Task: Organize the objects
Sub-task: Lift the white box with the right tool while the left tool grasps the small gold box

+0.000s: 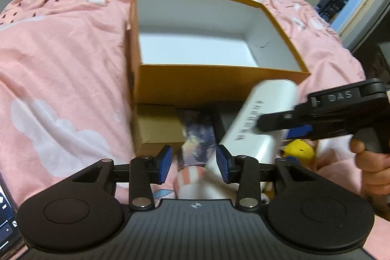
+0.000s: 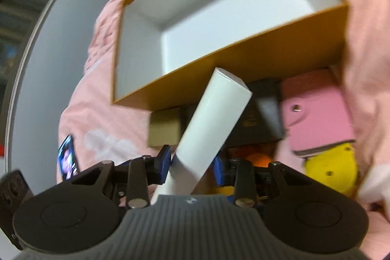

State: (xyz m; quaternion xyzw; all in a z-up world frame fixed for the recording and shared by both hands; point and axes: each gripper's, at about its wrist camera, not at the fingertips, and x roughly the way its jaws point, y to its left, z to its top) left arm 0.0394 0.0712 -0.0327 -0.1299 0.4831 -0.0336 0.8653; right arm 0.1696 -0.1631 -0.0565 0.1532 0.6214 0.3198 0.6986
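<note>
Right gripper: blue pads closed on the lower end of a long white box; held tilted, its free end angled up toward the near wall of the orange box. From the left wrist view the same white box sits clear of the bedding, clamped from the right, its top end level with the orange box's front edge but not yet over the rim.

Left gripper: jaws apart, holding nothing. Between and just beyond its pads lies a small patterned packet, with a striped pink-and-white item close under the tool. Whether the pads touch either cannot be told.

Outward: the orange box is open on the pink bedspread, white inside, nothing visible in it. Against its near wall: a small brown carton, a dark box, a pink box, a yellow toy. A phone lies off to the left on the bedspread.

Step in hand, as judged: first item in transit to the orange box. Next move calls for lifting the white box's upper end over the near wall, then levelling it so its length fits along the floor before release. Risk: the end catching the rim and shoving the box across soft bedding.
</note>
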